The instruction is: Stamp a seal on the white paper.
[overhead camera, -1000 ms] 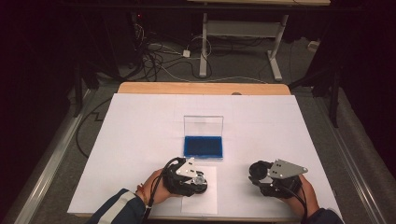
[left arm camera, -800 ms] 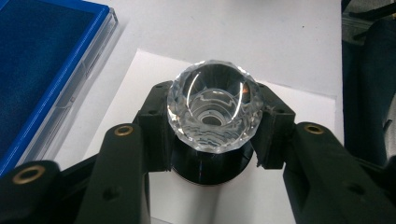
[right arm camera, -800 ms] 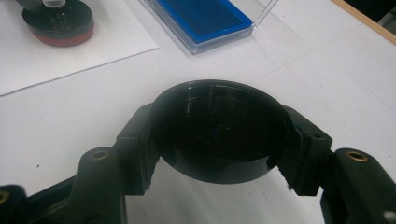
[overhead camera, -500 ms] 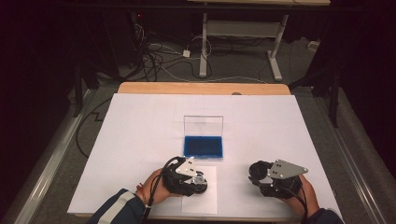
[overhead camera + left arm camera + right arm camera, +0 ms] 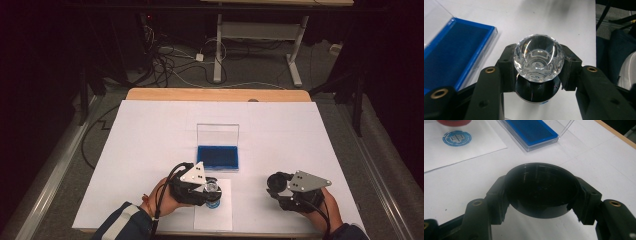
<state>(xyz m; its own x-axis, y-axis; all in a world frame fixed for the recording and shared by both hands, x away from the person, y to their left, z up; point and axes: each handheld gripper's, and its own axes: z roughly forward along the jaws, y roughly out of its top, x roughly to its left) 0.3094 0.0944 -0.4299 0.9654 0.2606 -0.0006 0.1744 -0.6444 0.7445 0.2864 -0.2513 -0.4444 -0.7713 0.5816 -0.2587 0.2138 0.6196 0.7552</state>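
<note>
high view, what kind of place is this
Probably a lab or recording workspace: a white-covered wooden table in a dark room, loose cables on the grey floor, and a white metal desk frame behind.

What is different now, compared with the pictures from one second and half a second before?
The left gripper, shut on the crystal-topped stamp, has drifted a little to the left in the high view, over the small paper sheet. Nothing was gripped or released. The right gripper keeps the black cap in the same place, and the blue ink pad has not moved.
</note>
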